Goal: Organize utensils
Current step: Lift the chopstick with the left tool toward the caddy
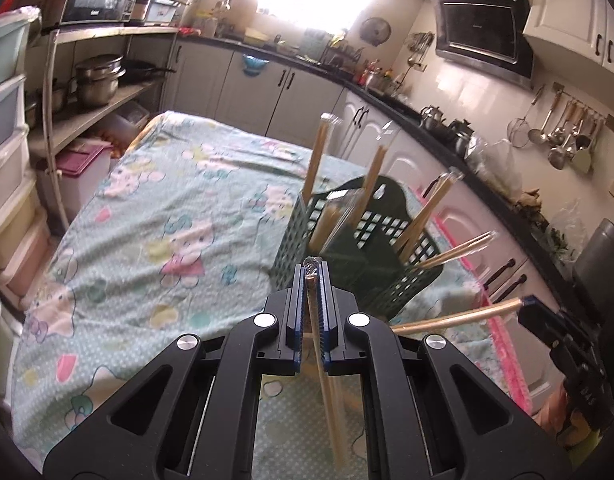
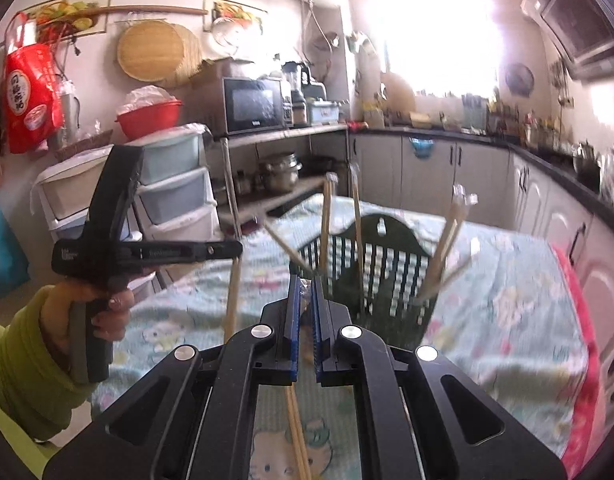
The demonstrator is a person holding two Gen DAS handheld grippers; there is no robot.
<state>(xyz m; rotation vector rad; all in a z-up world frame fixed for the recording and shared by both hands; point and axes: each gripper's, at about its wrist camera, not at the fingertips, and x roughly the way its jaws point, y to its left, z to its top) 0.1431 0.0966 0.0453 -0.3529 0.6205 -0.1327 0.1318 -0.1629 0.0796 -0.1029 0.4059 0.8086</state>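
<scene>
A dark green slotted basket (image 1: 363,248) stands on the cartoon-print cloth (image 1: 155,216) and holds several wrapped chopstick pairs (image 1: 371,184) leaning outward. My left gripper (image 1: 311,276) is shut on a wrapped chopstick pair (image 1: 327,376) that hangs down below the fingers, just short of the basket. My right gripper (image 2: 306,286) is shut on another wrapped chopstick pair (image 2: 297,432), in front of the basket (image 2: 371,264). The right gripper also shows in the left wrist view (image 1: 525,304), holding its pair (image 1: 455,316). The left gripper shows in the right wrist view (image 2: 237,249).
Plastic drawer units (image 2: 175,192) and a metal shelf with pots (image 1: 99,80) stand left of the table. Kitchen counters and cabinets (image 1: 291,92) run along the back and right. A pink cloth edge (image 2: 579,344) marks the table's right side.
</scene>
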